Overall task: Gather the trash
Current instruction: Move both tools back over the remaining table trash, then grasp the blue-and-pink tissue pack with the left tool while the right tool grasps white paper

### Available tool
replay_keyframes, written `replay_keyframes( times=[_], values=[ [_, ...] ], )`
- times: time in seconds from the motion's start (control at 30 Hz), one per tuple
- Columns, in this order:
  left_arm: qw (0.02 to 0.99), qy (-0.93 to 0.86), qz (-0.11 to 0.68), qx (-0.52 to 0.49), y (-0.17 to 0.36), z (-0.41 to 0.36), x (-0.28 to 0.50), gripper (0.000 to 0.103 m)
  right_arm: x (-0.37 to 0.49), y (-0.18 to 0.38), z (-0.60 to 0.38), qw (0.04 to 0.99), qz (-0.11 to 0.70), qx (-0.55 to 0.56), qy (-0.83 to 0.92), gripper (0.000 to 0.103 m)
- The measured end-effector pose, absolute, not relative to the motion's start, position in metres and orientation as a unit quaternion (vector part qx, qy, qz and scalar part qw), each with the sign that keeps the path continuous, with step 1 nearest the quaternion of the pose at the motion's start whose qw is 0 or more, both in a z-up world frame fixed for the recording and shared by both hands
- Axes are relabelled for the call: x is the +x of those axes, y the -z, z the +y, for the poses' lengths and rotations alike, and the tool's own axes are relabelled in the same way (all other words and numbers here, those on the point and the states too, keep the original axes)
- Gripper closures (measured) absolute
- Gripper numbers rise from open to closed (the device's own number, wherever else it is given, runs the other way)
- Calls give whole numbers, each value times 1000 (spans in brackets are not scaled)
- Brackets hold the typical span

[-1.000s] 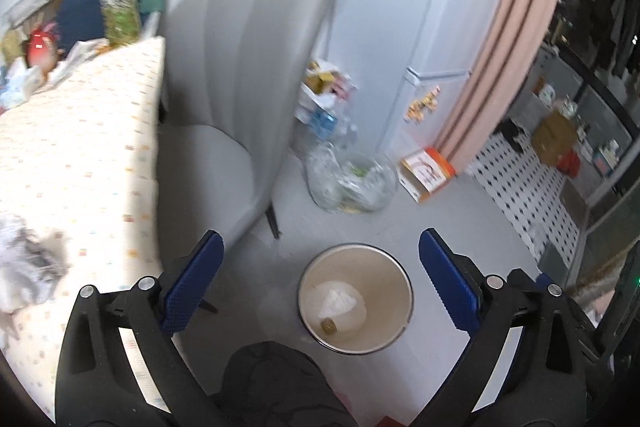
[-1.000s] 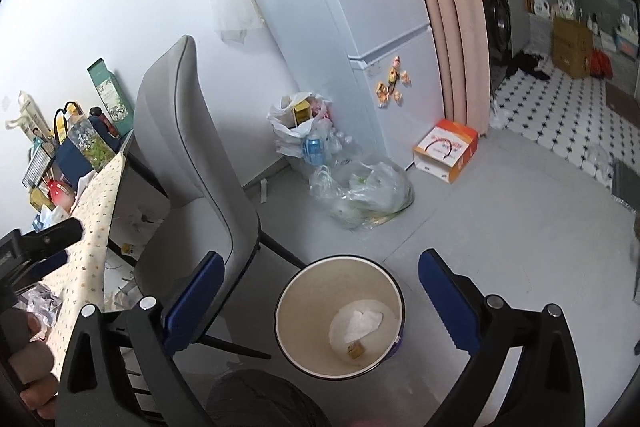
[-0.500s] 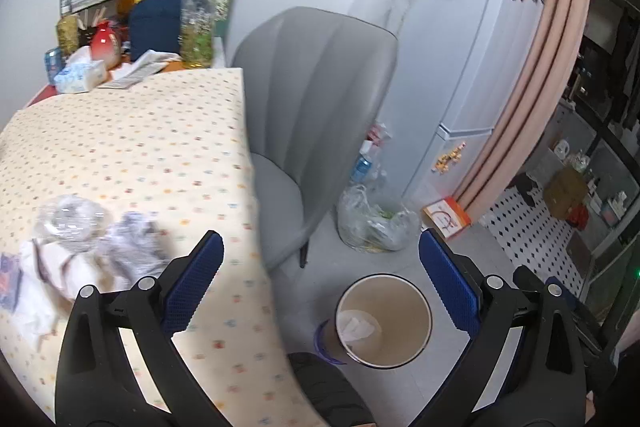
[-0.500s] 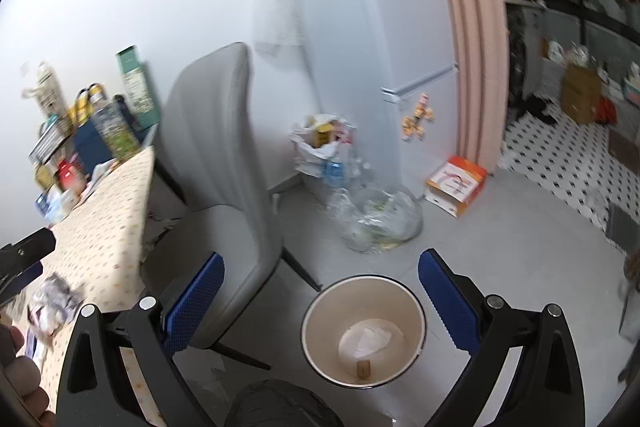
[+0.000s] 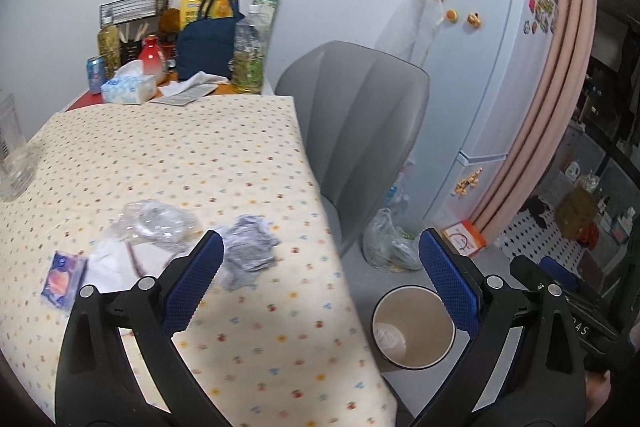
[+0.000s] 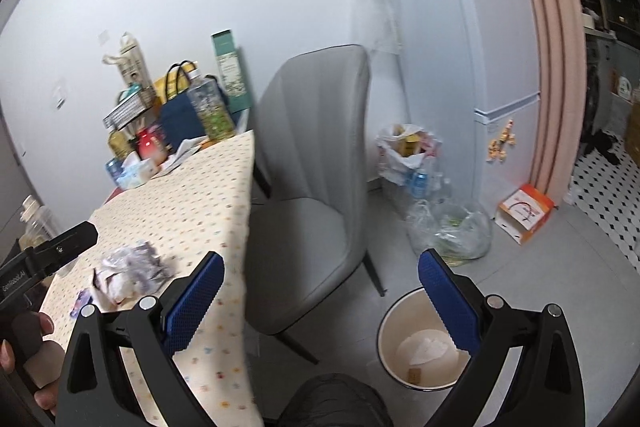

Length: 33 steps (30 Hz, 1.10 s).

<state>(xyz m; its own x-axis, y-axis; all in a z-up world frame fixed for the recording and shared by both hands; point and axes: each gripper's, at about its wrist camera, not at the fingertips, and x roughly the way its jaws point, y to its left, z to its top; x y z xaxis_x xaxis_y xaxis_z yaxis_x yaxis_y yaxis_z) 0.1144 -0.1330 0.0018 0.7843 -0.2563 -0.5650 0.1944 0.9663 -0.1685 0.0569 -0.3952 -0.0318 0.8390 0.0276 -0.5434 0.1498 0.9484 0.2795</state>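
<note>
Trash lies on the dotted tablecloth (image 5: 224, 163): a crumpled clear plastic wrap (image 5: 154, 221), a grey crumpled wrapper (image 5: 248, 253), white tissue (image 5: 120, 259) and a small blue-orange packet (image 5: 64, 277). The same pile (image 6: 128, 273) shows in the right wrist view. A round waste bin (image 5: 412, 327) stands on the floor by the table, with white paper inside; it also shows in the right wrist view (image 6: 424, 347). My left gripper (image 5: 320, 279) is open and empty above the table's edge. My right gripper (image 6: 320, 291) is open and empty above the chair.
A grey chair (image 6: 312, 163) stands between the table and the fridge (image 5: 488, 67). Bags of rubbish (image 6: 448, 231) and an orange box (image 6: 524, 213) lie on the floor. Bottles, a tissue box (image 5: 128, 87) and bags crowd the table's far end. A glass (image 5: 14, 163) stands at left.
Both grippers have risen and swung left from over the bin towards the table. The trash pile has come into the left wrist view. Both stay open.
</note>
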Motion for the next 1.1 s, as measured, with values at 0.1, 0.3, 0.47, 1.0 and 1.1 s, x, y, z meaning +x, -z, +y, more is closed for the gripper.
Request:
replay_keyframes(
  times=[0.1,0.3,0.47,1.0,1.1],
  values=[
    [945,111,304,-53,-2,-119,109,6,56,29,-382,946,286,151,19,8],
    [950,90,296,-53,-2,-91,94,6,58,19,-355,949,287,128,-14,8],
    [950,67,298,-62,0,-63,86,6,62,15,-331,948,294,116,-43,8],
    [941,17,312,-129,25,37,63,6,68,14,-266,944,305,76,-95,8],
    [938,3,318,-135,33,54,63,6,71,18,-256,943,309,72,-103,8]
  ],
)
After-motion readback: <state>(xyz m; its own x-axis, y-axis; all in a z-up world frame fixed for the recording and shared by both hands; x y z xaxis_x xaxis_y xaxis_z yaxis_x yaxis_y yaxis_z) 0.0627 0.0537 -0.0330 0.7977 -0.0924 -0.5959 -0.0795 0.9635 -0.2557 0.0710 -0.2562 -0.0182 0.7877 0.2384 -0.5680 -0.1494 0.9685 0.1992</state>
